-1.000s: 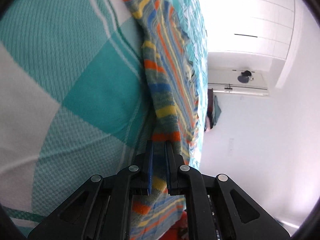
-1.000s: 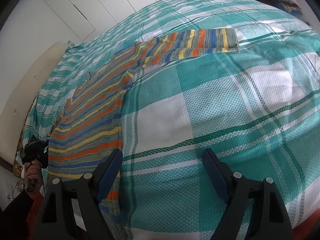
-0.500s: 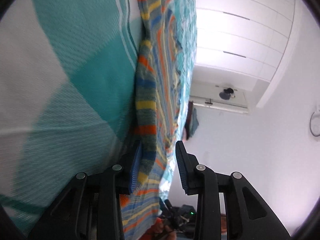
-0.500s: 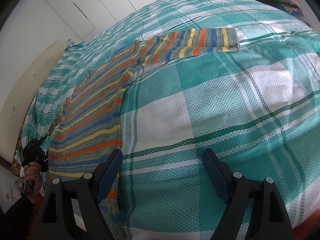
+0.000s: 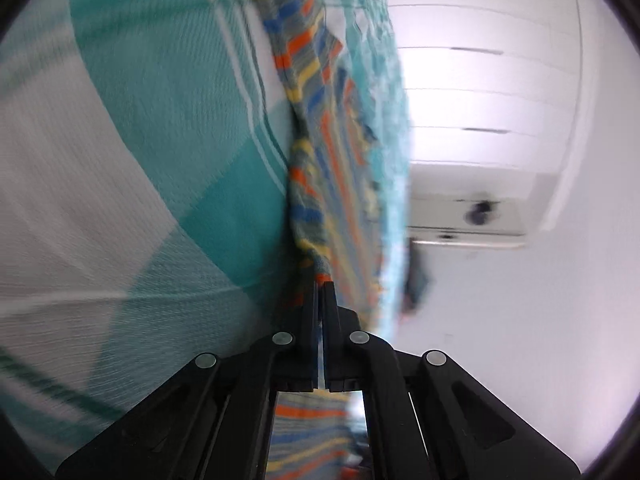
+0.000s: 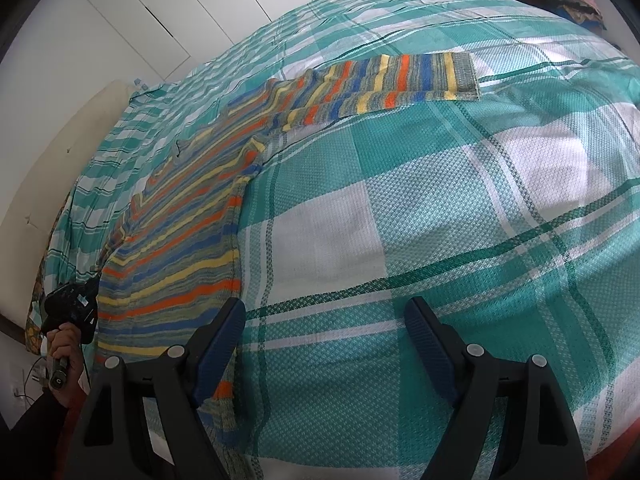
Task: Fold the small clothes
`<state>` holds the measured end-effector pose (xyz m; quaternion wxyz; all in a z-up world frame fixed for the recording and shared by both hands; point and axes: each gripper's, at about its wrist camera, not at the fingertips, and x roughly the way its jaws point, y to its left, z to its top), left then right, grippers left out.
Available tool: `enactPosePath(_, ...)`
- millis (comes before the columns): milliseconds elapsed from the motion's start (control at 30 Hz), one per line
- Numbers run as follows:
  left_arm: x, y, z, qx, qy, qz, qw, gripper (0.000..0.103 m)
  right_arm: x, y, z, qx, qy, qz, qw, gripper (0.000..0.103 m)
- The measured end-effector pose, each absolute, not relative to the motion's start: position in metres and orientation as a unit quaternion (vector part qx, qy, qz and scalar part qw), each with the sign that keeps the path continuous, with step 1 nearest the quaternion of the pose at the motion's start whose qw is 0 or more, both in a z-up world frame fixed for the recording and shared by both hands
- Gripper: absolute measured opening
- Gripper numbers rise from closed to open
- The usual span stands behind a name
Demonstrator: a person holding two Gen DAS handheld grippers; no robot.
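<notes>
A small striped sweater [image 6: 188,236] in orange, blue, yellow and grey lies spread flat on a teal and white checked bedspread [image 6: 440,208]. One sleeve [image 6: 400,80] stretches to the far right. My right gripper [image 6: 324,324] is open and empty, hovering above the bedspread just right of the sweater's hem. My left gripper [image 5: 319,292] is shut on the sweater's edge [image 5: 316,184], seen close and blurred. The left gripper also shows in the right wrist view [image 6: 72,308], held in a hand at the sweater's left side.
White wardrobe doors [image 6: 168,12] stand behind the bed. A cream headboard [image 6: 44,168] runs along the left. A pile of clothes [image 6: 572,0] sits at the far right. The bed's near edge lies below my right gripper.
My left gripper opened half a second ago and has shut again on the sweater's edge. The left view has swung and is blurred. My right gripper has not moved.
</notes>
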<state>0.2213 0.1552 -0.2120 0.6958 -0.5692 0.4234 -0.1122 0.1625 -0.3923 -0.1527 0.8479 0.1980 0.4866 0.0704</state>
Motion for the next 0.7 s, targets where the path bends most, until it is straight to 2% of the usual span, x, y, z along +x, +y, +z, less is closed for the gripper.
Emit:
enactPosePath(133,0.226,0.141,-0.198,-0.404,0.509,0.015,0.76,0.0,0.162,-0.393,-0.153,0.199,0.487,0.071,0.848,0.081)
enactPosePath(267,0.224,0.137,-0.188,-0.369,0.511,0.015,0.776,0.0,0.163,-0.393,-0.153,0.199,0.486,0.071,0.848,0.081)
enactPosePath(333,0.225,0.139,-0.185,-0.405,0.503,-0.007,0.763,0.011,0.162,-0.394,-0.152,0.202,0.484,0.072,0.849,0.081)
enactPosePath(400,0.219,0.157,-0.181,-0.456,0.487,-0.041,0.744,0.049,0.161,-0.394,-0.152,0.203,0.483,0.072,0.849,0.081)
enactPosePath(467,0.214,0.158,-0.183,-0.477,0.479,-0.068,0.734,0.057,0.162,-0.394,-0.152,0.203,0.483,0.072,0.849,0.081)
enactPosePath(533,0.213,0.158,-0.187,-0.469,0.504,-0.097,0.719,0.057,0.161,-0.394,-0.153,0.203,0.483,0.072,0.849,0.081)
enactPosePath(567,0.215,0.149,-0.19,-0.449,0.521,-0.098,0.719,0.049,0.162,-0.394,-0.153,0.203,0.483,0.072,0.849,0.081)
enactPosePath(600,0.218,0.142,-0.19,-0.428,0.532,-0.094,0.724,0.013,0.161,-0.394,-0.153,0.203,0.483,0.072,0.849,0.081)
enactPosePath(633,0.221,0.134,-0.191,-0.403,0.546,-0.088,0.729,0.005,0.161,-0.394,-0.153,0.203,0.483,0.072,0.849,0.081)
enactPosePath(700,0.213,0.13,-0.187,-0.377,0.547,-0.046,0.746,0.002,0.16,-0.395,-0.152,0.203,0.482,0.072,0.849,0.081)
